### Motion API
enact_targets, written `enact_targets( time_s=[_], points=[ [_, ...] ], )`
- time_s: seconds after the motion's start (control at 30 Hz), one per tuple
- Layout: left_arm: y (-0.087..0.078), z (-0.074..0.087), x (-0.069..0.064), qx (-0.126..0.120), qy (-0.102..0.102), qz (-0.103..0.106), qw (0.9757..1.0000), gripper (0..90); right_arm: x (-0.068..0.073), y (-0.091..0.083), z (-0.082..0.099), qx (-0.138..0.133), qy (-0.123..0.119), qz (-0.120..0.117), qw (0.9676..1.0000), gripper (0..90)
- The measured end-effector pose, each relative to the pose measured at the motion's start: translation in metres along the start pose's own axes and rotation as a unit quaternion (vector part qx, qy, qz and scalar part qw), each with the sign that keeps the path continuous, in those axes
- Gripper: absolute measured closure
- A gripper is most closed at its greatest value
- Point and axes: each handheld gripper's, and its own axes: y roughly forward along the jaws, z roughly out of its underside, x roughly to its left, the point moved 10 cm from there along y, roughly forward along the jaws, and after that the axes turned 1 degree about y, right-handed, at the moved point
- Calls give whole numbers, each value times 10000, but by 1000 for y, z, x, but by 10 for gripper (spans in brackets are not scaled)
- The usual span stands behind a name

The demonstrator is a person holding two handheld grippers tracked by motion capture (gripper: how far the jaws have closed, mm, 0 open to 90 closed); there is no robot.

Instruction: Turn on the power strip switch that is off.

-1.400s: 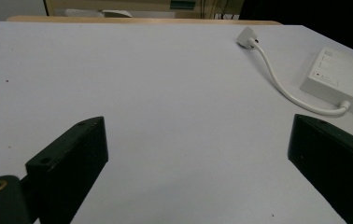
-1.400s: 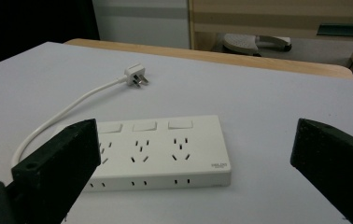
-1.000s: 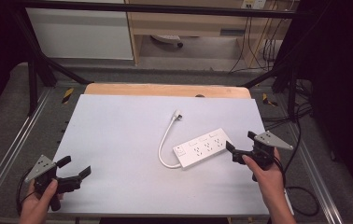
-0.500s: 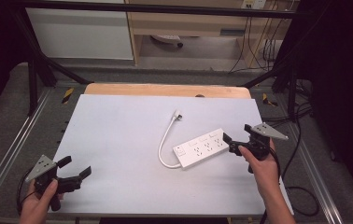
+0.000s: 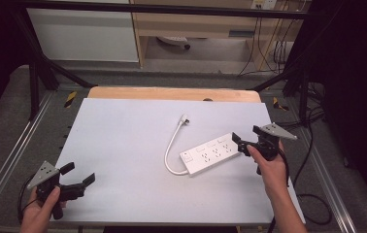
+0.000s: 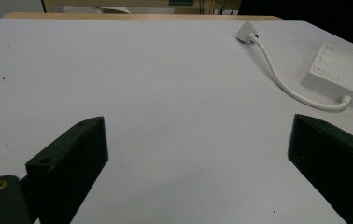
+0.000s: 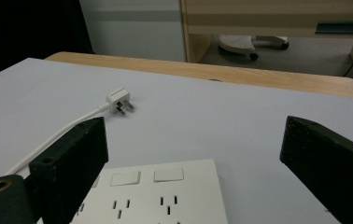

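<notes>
A white power strip (image 5: 210, 154) lies right of centre on the pale table (image 5: 123, 141), its white cord (image 5: 169, 151) curving to a plug (image 5: 185, 118) farther back. My right gripper (image 5: 239, 144) is at the strip's right end. In the right gripper view its jaws (image 7: 194, 126) straddle that end of the strip (image 7: 156, 196) without touching it; they have just been closing a little. The plug (image 7: 118, 101) lies beyond. My left gripper (image 5: 79, 174) rests at the near left corner, open and empty (image 6: 195, 126), with the strip (image 6: 338, 70) and plug (image 6: 247, 32) far ahead.
A wooden edge (image 5: 172, 93) borders the table's far side. Metal rails (image 5: 7, 160) run along both sides, and black cables (image 5: 312, 145) hang off the right. A cabinet and shelf (image 5: 196, 29) stand behind.
The right hand has slid its gripper left and slightly away, up to the strip's right end. The left hand has stayed put.
</notes>
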Motion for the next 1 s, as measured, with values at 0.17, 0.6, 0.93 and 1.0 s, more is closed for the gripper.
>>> enact_targets(
  time_s=[0.17, 0.6, 0.93, 1.0],
  points=[
    [0, 0, 0, 0, -10, 2, 10000, 52, -2, 6, 1, 1, -12, 61, 10000, 127],
    [0, 0, 0, -4, 31, 10, 10000, 52, -6, 16, 0, -135, 17, 199, 9997, 355],
    [0, -1, -1, -20, 33, 11, 10000, 52, -10, 32, 7, -65, -45, 296, 9995, 538],
    [1, 0, -1, -8, 23, 3, 10000, 53, -10, 34, 8, -50, 2, 286, 9996, 551]
  ],
)
